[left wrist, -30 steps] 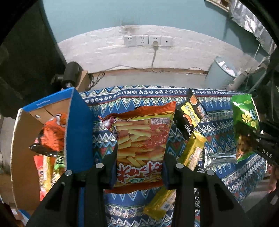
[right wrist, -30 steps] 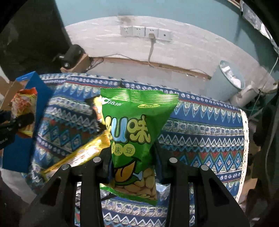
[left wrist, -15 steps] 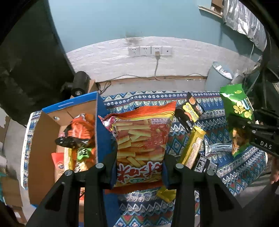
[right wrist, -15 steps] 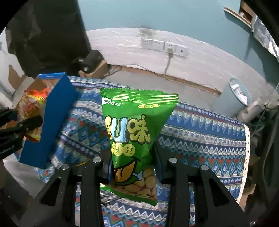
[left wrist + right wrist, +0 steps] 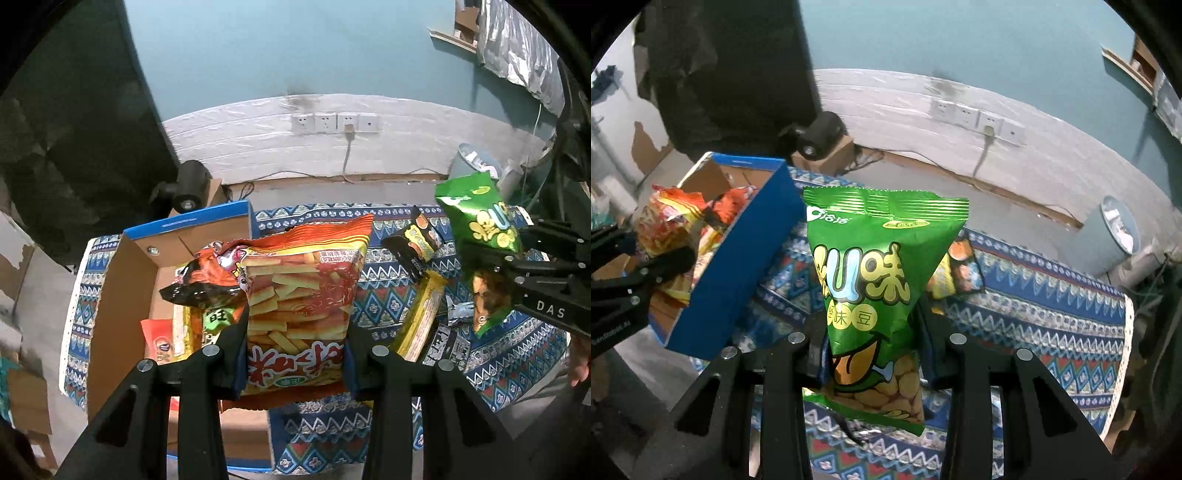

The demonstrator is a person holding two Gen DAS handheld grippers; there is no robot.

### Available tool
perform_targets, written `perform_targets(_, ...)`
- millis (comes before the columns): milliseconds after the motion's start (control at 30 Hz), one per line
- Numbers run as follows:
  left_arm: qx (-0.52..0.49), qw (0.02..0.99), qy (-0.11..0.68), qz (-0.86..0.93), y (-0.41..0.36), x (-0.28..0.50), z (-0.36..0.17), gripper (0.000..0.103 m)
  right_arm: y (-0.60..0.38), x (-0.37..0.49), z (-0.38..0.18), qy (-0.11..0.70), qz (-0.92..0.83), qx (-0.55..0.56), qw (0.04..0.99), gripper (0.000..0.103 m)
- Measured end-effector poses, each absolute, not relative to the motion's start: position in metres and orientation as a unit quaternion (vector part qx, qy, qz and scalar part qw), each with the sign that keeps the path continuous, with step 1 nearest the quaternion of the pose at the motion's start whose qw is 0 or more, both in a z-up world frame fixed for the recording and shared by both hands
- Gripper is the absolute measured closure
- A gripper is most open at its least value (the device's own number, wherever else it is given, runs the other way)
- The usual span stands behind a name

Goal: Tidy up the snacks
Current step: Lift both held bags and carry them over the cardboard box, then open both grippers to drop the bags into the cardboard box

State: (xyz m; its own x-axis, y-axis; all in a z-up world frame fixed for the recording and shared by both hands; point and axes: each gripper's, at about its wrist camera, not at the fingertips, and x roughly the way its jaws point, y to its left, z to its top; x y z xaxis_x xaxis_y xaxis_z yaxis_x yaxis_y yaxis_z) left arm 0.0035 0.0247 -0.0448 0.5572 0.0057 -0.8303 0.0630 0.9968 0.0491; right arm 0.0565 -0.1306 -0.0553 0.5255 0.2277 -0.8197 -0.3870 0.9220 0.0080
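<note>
My left gripper (image 5: pixel 293 354) is shut on an orange bag of fry-shaped chips (image 5: pixel 301 299) and holds it above the right edge of the blue cardboard box (image 5: pixel 122 295). The box holds several snack bags (image 5: pixel 207 291). My right gripper (image 5: pixel 873 354) is shut on a green bag of beans (image 5: pixel 875 291), held upright above the patterned tablecloth (image 5: pixel 1034 306). The green bag (image 5: pixel 484 236) and right gripper also show at the right of the left wrist view. The box (image 5: pixel 738 266) lies to the left in the right wrist view.
A black and yellow snack pack (image 5: pixel 415 243), a long yellow pack (image 5: pixel 421 317) and a silver wrapper (image 5: pixel 458 310) lie on the cloth. A grey bin (image 5: pixel 1115 232) stands on the floor behind the table. Wall sockets (image 5: pixel 334 122) and a black device (image 5: pixel 188 188) are beyond.
Both grippers have risen with their bags. The left gripper has moved left, so the box now lies under and beside the orange bag. The right gripper has swung towards the box.
</note>
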Motion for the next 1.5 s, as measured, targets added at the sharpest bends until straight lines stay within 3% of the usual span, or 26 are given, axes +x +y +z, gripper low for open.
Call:
perform_targets(800, -0.022, 0.880, 0.472, 0.046, 0.125, -0.012, -0.051, 0.063, 0.008, 0.061, -0.038, 0.431, 0.276, -0.141, 0.848, 0.067)
perform_targets(1500, -0.066, 0.862, 0.491, 0.108, 0.209, -0.018, -0.066, 0.063, 0.101, 0.075, -0.071, 0.474, 0.325, -0.148, 0.805, 0.067)
